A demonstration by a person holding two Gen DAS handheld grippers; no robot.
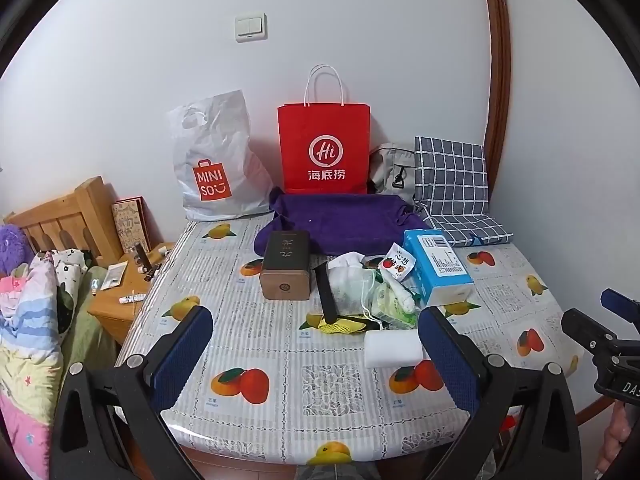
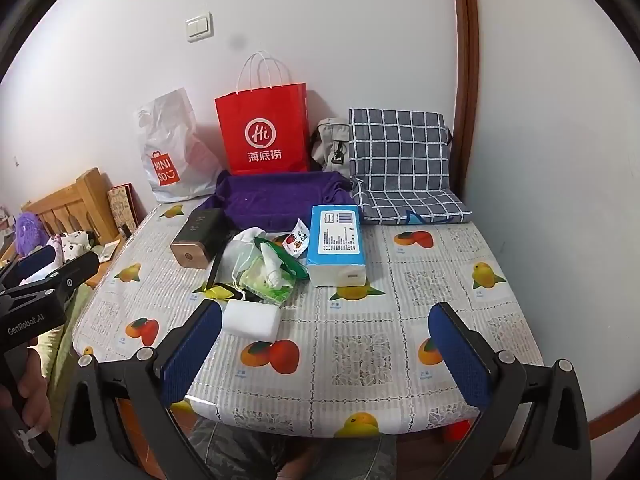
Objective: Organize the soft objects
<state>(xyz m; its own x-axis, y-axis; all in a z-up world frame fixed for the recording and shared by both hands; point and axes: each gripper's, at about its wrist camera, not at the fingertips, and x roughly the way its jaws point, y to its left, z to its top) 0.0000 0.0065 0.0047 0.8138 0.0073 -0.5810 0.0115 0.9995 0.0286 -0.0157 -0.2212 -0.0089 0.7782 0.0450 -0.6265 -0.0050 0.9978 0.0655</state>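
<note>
Both tongs, left (image 1: 316,354) and right (image 2: 326,354), gape empty above the desk (image 2: 400,364). The white rectangular foam sponge (image 2: 252,318) looks light and squashy; pinch its short sides gently.

red paper bag (image 1: 324,148), brown box (image 1: 286,266), light switch (image 1: 250,27)

Home bedroom. Wooden bed headboard (image 1: 68,216) at left with piled patterned bedding (image 1: 28,320) and a purple plush toy (image 1: 14,246), wooden nightstand (image 1: 124,292) beside it. Table with fruit-print tablecloth (image 1: 256,344) against a white wall, light switch (image 1: 250,28), shopping bags (image 1: 324,148), checked cushion (image 1: 452,176).
</note>
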